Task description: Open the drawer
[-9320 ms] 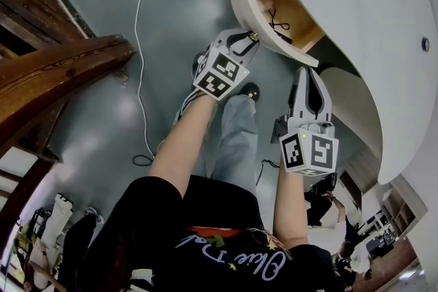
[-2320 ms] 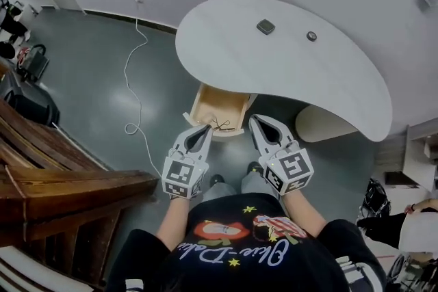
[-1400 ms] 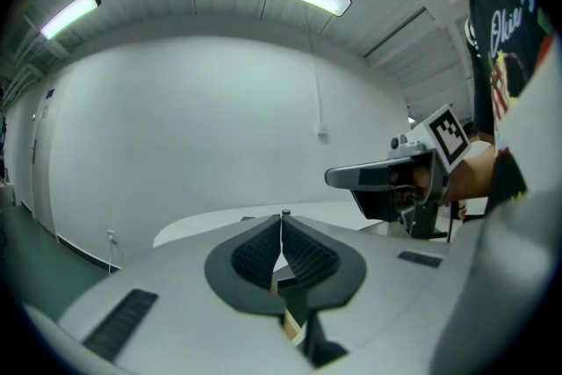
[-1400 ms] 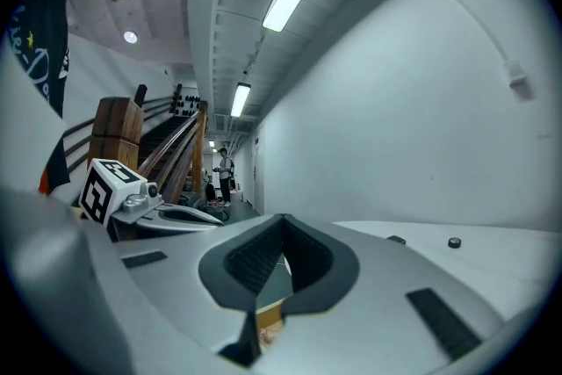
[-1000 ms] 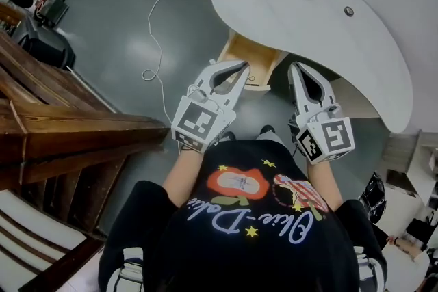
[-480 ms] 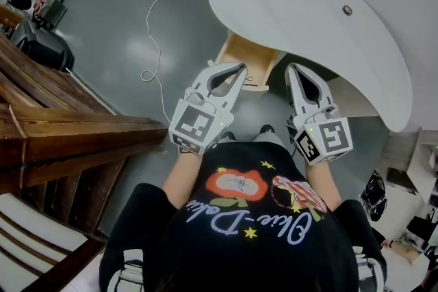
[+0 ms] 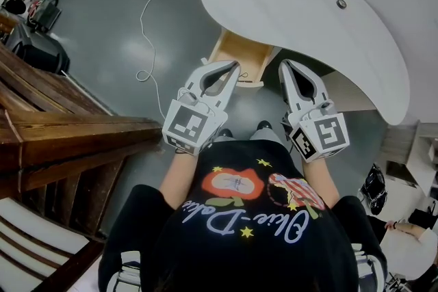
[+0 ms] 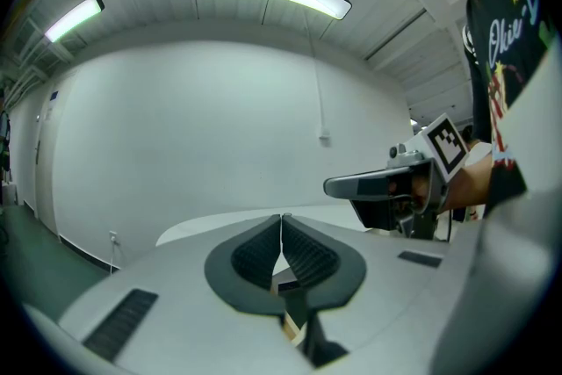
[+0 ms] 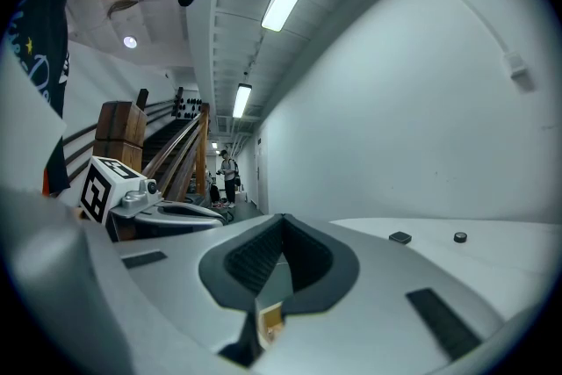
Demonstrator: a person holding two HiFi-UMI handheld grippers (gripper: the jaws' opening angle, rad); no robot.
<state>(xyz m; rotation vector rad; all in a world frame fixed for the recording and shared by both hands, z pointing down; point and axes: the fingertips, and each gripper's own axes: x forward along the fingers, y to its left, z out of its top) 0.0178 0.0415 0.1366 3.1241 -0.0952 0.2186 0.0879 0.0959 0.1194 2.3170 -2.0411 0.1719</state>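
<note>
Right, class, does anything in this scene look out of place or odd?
The wooden drawer stands pulled out from under the white table, left open. A white cable trails loose across the grey floor, a possible trip risk. Nothing looks spilled or damaged.

white cable (image 7: 142, 24) on floor (image 7: 96, 37) near wooden stairs (image 7: 65, 140)

Right gripper (image 9: 281, 218) jaws closed, tips meeting, nothing between. White table (image 9: 500, 255) ahead-right, small square piece (image 9: 400, 237) and round piece (image 9: 460, 237) on top. Left gripper (image 9: 221, 223) at left. Person (image 9: 228, 176) far behind.
</note>
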